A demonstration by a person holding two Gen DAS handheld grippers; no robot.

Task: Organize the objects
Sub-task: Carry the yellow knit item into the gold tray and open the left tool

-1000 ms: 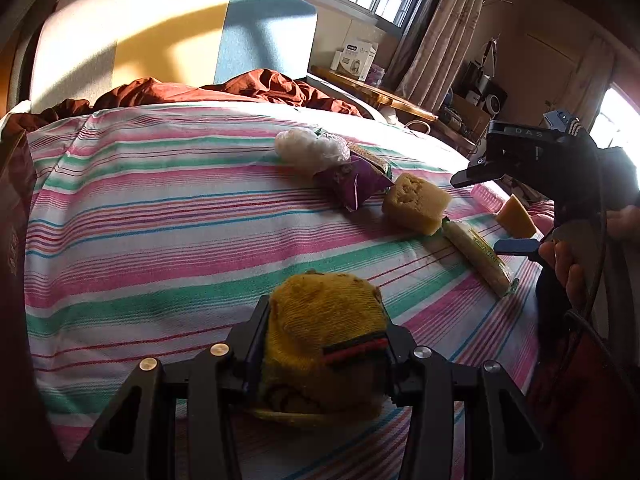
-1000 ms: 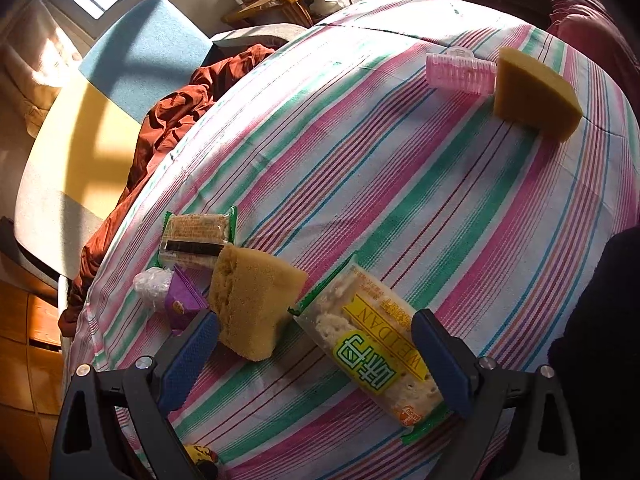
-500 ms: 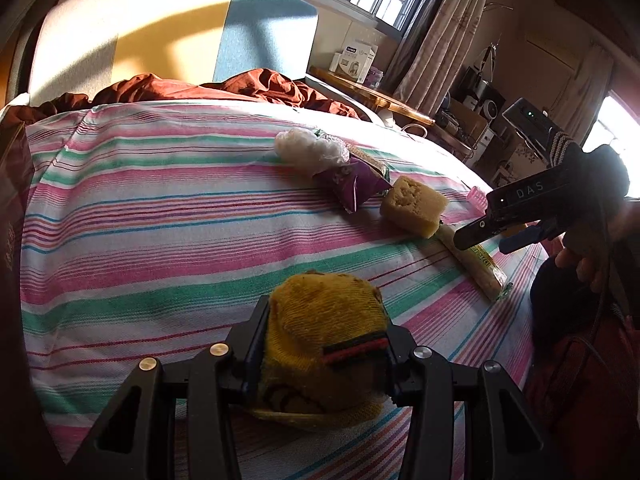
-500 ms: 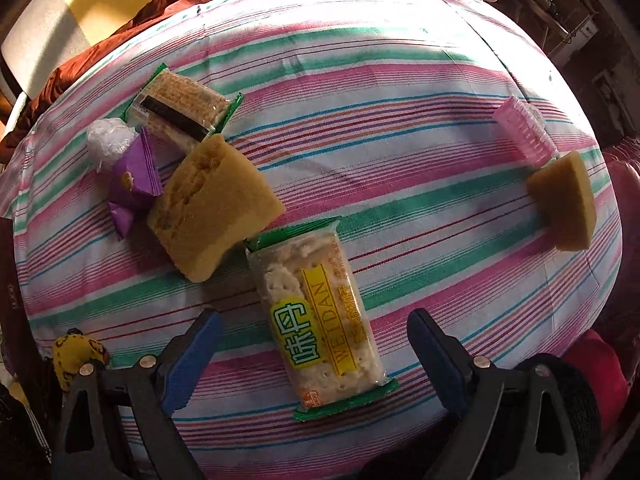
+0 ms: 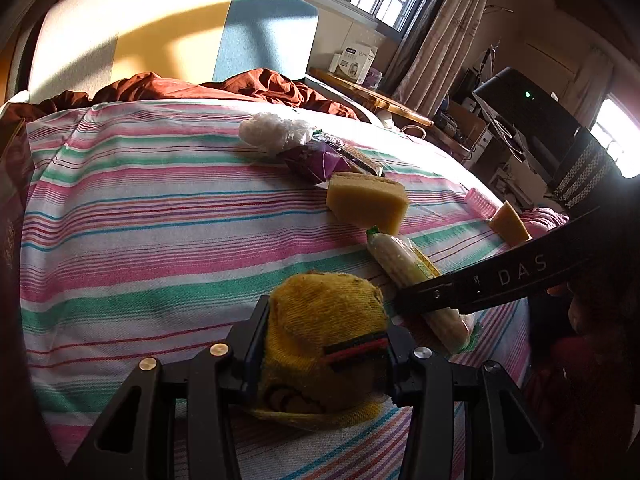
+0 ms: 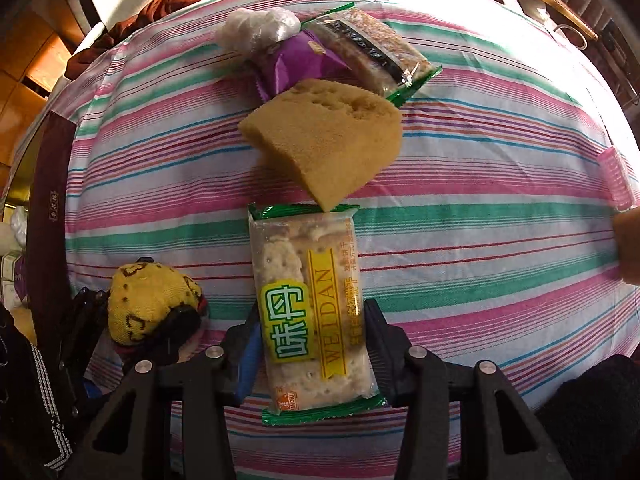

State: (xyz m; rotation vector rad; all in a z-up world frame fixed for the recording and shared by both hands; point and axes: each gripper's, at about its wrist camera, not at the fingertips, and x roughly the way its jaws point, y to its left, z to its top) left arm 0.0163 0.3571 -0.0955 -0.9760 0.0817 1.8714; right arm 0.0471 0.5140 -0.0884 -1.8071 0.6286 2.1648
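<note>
Now left jaws pinch a nubbly knitted yellow sock [image 5: 324, 344]; right jaws clamp the glossy flat cracker packet [image 6: 312, 312]

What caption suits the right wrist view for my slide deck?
Right tool closed around a green-edged cracker packet on the striped cloth, a tan sponge wedge touching its far end.

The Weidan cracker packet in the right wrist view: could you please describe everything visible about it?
The cracker packet is a long, clear plastic wrapper with green crimped ends, a yellow-green label and pale, dimpled crackers inside. It lies flat on the striped cloth, between the fingers of the right claw. Its far end touches the tan sponge.
</note>
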